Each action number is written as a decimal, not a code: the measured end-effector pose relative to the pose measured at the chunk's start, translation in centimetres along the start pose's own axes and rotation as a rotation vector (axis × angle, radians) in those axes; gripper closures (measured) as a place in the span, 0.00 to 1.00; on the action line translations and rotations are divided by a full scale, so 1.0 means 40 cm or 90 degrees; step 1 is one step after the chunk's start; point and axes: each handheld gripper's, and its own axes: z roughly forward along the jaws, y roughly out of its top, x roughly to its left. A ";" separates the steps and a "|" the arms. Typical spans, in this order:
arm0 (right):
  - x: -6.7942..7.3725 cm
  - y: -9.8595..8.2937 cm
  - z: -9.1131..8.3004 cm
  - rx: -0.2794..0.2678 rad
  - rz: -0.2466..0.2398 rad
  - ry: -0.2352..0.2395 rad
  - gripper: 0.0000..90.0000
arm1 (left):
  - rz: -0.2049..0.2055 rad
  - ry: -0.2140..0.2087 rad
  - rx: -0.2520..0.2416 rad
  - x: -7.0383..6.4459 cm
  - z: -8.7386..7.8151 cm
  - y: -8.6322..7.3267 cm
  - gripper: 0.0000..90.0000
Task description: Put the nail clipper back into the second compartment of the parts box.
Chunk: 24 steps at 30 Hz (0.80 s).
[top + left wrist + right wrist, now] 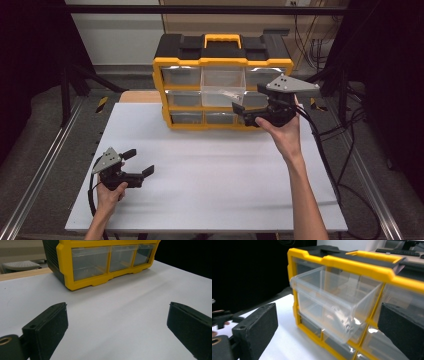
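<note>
A yellow and black drawer organizer (pixel 180 61) stands at the back middle of the white table (pixel 210 185). Its top middle clear drawer (pixel 223 86) is pulled out toward me. My right gripper (pixel 251 98) hovers open just right of that drawer, level with the middle row. In the right gripper view the pulled-out drawer (pixel 329 307) sits between and beyond the open right gripper (pixel 327 335), untouched. My left gripper (pixel 138 162) rests low over the table's front left, open and holding nothing. The left gripper view shows the open left gripper (pixel 117 325) facing the organizer (pixel 65 267).
Black frame posts and metal rails run along both sides of the table. Cables hang at the right (pixel 325 135). A strip of wooden board (pixel 140 96) shows behind the table's far left edge.
</note>
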 end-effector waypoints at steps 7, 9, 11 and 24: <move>0.005 -0.065 -0.021 0.005 0.011 0.006 0.04 | 0.002 0.000 0.002 -0.002 0.001 0.000 0.04; 0.008 -0.085 -0.025 0.007 0.013 0.007 0.04 | 0.002 0.001 0.002 -0.002 0.000 0.000 0.04; 0.012 -0.107 -0.029 0.004 0.018 0.010 0.04 | 0.003 0.001 0.003 -0.003 0.000 0.000 0.04; 0.004 -0.243 -0.040 0.026 0.047 0.011 0.03 | 0.006 0.001 0.005 -0.005 0.003 -0.001 0.04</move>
